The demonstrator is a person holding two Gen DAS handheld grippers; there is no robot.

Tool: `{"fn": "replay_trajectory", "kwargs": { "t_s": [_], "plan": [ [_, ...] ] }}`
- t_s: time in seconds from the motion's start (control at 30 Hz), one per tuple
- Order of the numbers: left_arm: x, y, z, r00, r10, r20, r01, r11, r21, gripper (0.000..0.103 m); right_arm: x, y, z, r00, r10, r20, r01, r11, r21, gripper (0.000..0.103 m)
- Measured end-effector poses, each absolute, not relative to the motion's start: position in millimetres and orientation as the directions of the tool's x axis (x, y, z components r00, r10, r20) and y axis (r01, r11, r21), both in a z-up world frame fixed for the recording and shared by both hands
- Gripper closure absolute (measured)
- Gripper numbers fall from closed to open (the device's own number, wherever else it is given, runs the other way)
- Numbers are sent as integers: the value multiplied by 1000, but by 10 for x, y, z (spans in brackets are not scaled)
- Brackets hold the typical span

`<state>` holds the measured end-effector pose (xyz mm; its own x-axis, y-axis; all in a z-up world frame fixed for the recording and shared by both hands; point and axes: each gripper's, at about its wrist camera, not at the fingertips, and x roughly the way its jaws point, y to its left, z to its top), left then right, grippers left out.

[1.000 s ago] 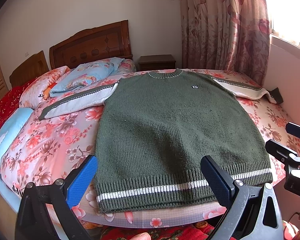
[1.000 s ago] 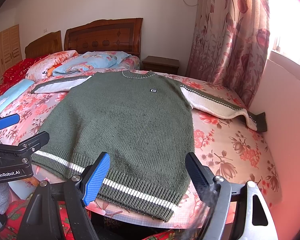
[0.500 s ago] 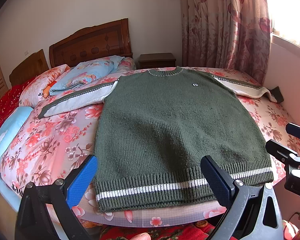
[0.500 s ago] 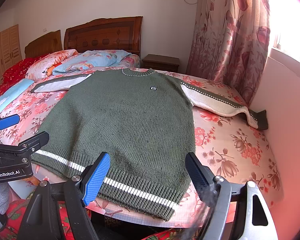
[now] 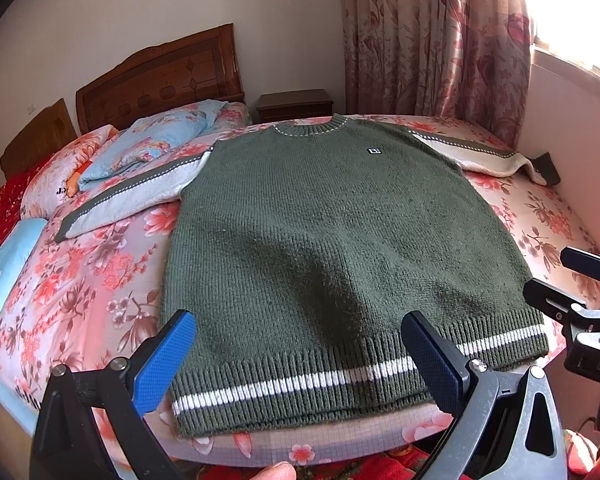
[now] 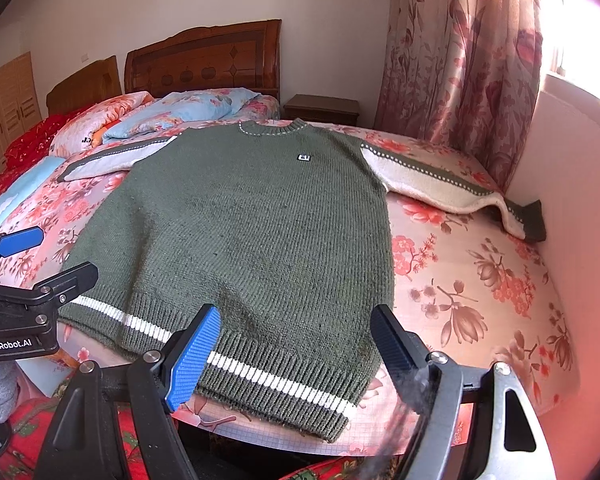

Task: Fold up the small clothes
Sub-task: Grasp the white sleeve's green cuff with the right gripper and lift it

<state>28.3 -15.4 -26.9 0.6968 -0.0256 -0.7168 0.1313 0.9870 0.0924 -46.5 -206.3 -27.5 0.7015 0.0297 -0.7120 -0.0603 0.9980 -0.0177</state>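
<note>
Dark green knitted sweater (image 5: 340, 248) lies flat ahead; I hold left gripper (image 5: 300, 356) and right gripper (image 6: 296, 344) wide, empty, at hem. Folding unstarted; sleeve grasp likely next.

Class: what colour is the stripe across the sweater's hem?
White, on the green sweater; clearest in the left wrist view.

Sweater (image 5: 332, 248), child's, dark green ribbed knit. Crew neck with white stitching; small black-and-white chest badge; white stripe across ribbed hem. Cream sleeves with green stripe, spread wide. Lies flat, unfolded, front up, hem at the near edge.
</note>
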Motion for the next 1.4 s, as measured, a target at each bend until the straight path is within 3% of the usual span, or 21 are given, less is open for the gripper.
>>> {"fn": "replay_trajectory", "kwargs": {
  "t_s": [0.27, 0.43, 0.6, 0.7, 0.8, 0.93, 1.07, 1.13, 1.27, 1.4],
  "plan": [
    [1417, -412, -389, 670, 5, -742, 205, 960, 192, 0, 112, -3229, -480, 659, -12, -752, 215, 961, 173, 24],
    [2235, -455, -577, 611, 13, -792, 177, 972, 153, 0, 634, -4263, -697, 656, 13, -755, 420, 825, 379, 24],
    [2754, -470, -796, 544, 22, -839, 154, 980, 125, 0, 1110, -4858, -775, 712, 57, -700, 477, 692, 542, 24],
    [2908, -393, -877, 506, -27, -862, 155, 986, 61, 0, 1353, -5040, -769, 729, 23, -685, 506, 655, 561, 25],
    [2980, -286, -916, 471, -94, -877, 158, 987, -21, 0, 1533, -5200, -782, 746, 1, -666, 524, 618, 586, 39],
    [2856, -231, -931, 517, -142, -844, 236, 972, -19, 0, 1622, -5418, -855, 762, -53, -646, 564, 544, 621, 66],
    [2724, -149, -943, 535, -195, -822, 299, 954, -32, 0, 1608, -5505, -868, 789, -106, -605, 569, 497, 655, 83],
    [2715, -144, -944, 531, -199, -823, 309, 951, -30, 0, 1675, -5336, -671, 797, -174, -579, 552, 598, 581, 91],
    [2730, -167, -941, 537, -193, -822, 299, 954, -28, 0, 1945, -4458, -80, 847, -240, -474, 400, 876, 271, 92],
    [2712, -150, -925, 538, -198, -819, 294, 955, -37, 0, 2238, -3131, 75, 890, -99, -445, 46, 991, -130, 92]
  ]
}}
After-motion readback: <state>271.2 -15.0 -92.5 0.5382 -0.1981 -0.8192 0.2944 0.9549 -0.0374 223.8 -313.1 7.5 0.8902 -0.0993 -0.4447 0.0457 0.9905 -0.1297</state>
